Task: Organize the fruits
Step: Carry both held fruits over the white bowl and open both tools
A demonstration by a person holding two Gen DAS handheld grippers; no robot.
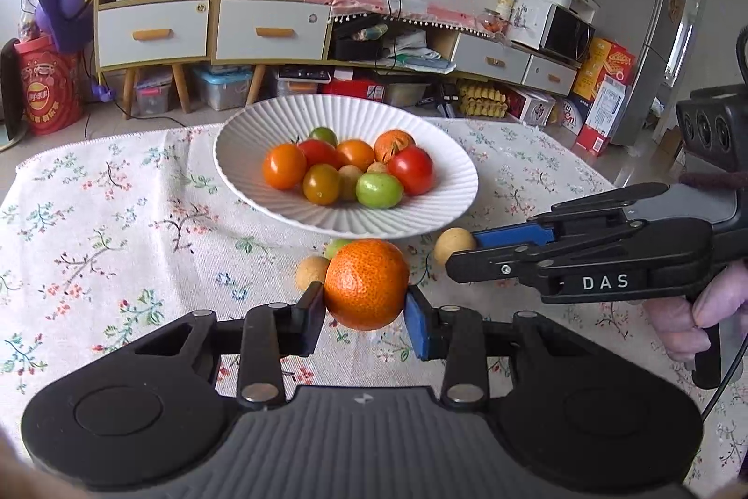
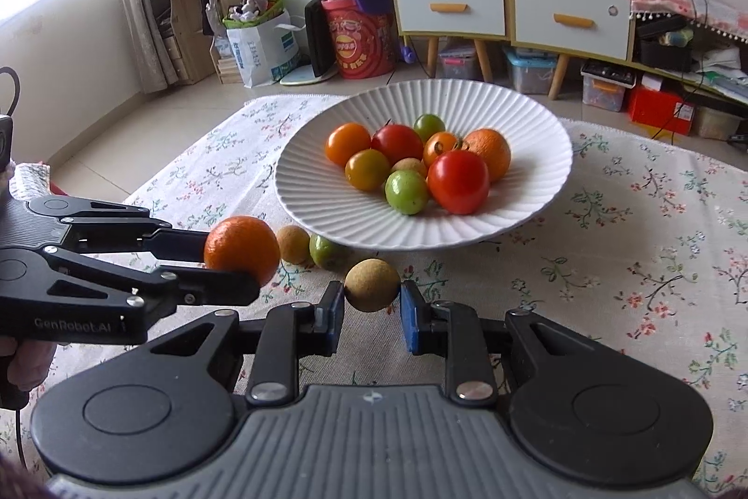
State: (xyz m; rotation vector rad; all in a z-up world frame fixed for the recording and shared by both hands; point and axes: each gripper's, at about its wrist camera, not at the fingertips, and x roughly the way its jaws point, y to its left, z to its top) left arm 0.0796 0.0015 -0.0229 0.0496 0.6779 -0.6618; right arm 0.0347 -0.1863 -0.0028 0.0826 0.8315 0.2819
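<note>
While both hands hover low over the floral surface (image 1: 117, 218), the left gripper (image 1: 364, 307) has its fingers clenched on an orange (image 1: 367, 284), and the right gripper (image 2: 372, 302) grasps a small brown fruit (image 2: 372, 285). Just beyond lie two loose fruits, then straight ahead the plate (image 2: 537, 190) of fruit, roughly equally near to each hand.

Daylit room, wooden cabinet (image 1: 210, 26), tiled floor (image 2: 154, 125)
</note>
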